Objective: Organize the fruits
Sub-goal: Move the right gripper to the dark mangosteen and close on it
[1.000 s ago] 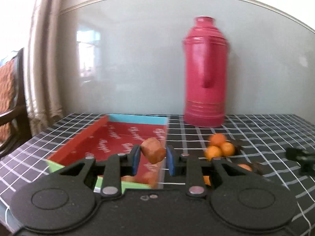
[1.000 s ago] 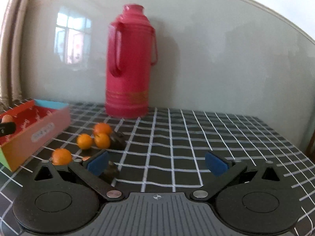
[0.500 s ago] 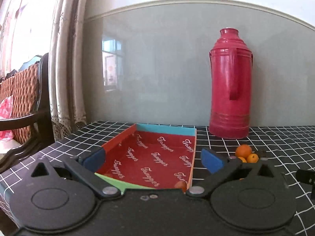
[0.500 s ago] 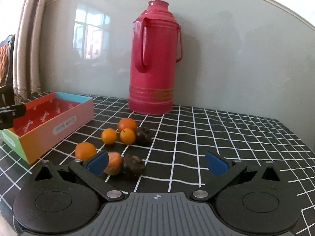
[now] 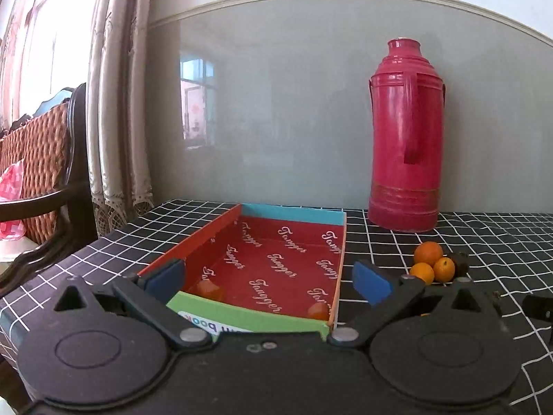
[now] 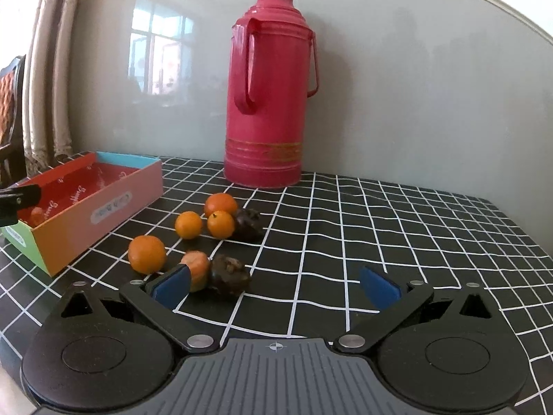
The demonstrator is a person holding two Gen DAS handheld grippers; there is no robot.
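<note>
Reading the right wrist view from its left edge, the shallow cardboard box [image 6: 114,186] sits at centre left on the black grid tablecloth [image 6: 397,228], with one small orange-red fruit [image 6: 35,215] visible inside near its near end. To the right of the box lie the loose fruits: a mandarin [image 6: 147,249] nearest the box, a reddish-orange fruit [image 6: 197,266] touching a dark wrinkled fruit [image 6: 230,276] in the lower centre, then a cluster of three more mandarins [image 6: 221,215] with a second dark fruit [image 6: 247,224] beside them, in front of the red thermos [image 6: 268,103]. The right gripper [image 6: 276,285] hovers low with its jaws spread wide and empty; its left pad is just in front of the reddish-orange fruit.

In the left wrist view, the left gripper [image 5: 268,282] stands fully spread over the near end of the box, its jaws having just been opening, with nothing between them. Two fruits rest inside at the near corners: one lower left [image 5: 209,290], one lower right [image 5: 318,310].

The step in hand looks like the right gripper's pick of the next fruit. To do it well, I would shift the gripper left so one fruit alone sits centred between the pads, since the reddish-orange and dark fruits touch and a careless close could pinch both or roll one away. Close gently; these fruits are probably soft-skinned and round.
</note>
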